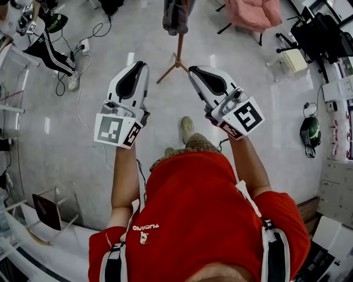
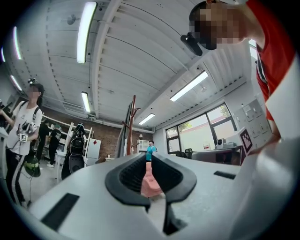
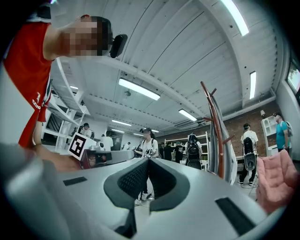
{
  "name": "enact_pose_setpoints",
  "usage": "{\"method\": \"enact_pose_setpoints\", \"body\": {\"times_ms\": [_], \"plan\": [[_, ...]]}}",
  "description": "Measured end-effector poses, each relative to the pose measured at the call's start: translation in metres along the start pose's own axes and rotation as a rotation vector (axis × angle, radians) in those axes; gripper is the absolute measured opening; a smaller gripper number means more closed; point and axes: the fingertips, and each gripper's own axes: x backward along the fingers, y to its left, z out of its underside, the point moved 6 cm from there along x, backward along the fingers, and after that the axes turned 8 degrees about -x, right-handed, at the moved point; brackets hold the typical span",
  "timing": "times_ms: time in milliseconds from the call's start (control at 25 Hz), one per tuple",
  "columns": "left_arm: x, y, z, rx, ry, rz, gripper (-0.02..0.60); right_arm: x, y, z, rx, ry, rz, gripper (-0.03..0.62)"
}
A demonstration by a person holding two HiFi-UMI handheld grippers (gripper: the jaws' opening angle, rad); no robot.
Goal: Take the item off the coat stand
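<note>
Dark garment (image 1: 175, 15) hangs on the coat stand (image 1: 178, 52) at 12 o'clock, well apart from the tools. Left tool (image 1: 139, 66) and right tool (image 1: 193, 70) are empty, jaws narrow, all but together. Best approach: step closer, open one wide, grip the cloth high, lift it up and off.

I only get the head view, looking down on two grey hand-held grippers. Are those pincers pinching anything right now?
Observer: No. Its own view shows the left hand-held gripper closed and gripping nothing.
Operator: And the other one?
Observer: The right hand-held gripper is shut and empty too.
Operator: My picture cuts off the top of the coat stand. What's up there?
Observer: In the right gripper view the coat stand ends in a bare reddish top, and the garment hangs lower down beside the pole.
</note>
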Motion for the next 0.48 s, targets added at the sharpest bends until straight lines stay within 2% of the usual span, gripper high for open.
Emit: {"method": "enact_pose_setpoints", "body": {"times_ms": [240,480], "plan": [[-0.036,0.02,0.019,-0.013,0.035,0.012,0.122,-0.016,-0.039,0.007,-0.015,-0.019,0.014,0.025],[-0.091,0.056,0.047,-0.02,0.084,0.003,0.192,-0.045,-0.1,0.015,-0.024,-0.032,0.022,0.025]]}}
